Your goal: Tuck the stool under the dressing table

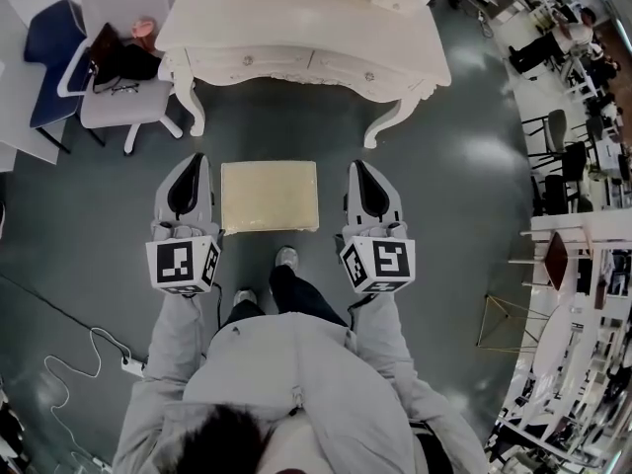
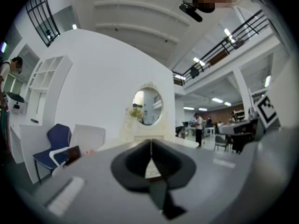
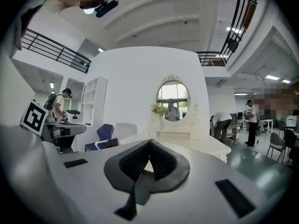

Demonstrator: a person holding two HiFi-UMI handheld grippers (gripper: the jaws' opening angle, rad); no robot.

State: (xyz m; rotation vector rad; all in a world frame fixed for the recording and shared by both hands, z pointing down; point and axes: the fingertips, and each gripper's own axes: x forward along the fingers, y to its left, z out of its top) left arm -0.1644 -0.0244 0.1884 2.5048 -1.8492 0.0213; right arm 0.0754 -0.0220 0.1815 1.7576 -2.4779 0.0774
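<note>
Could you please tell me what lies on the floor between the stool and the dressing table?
In the head view, only bare grey floor lies between the stool and the dressing table; nothing stands in that stretch.

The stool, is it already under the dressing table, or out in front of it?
Out. The stool stands on open floor before the dressing table, with a gap between them.
</note>
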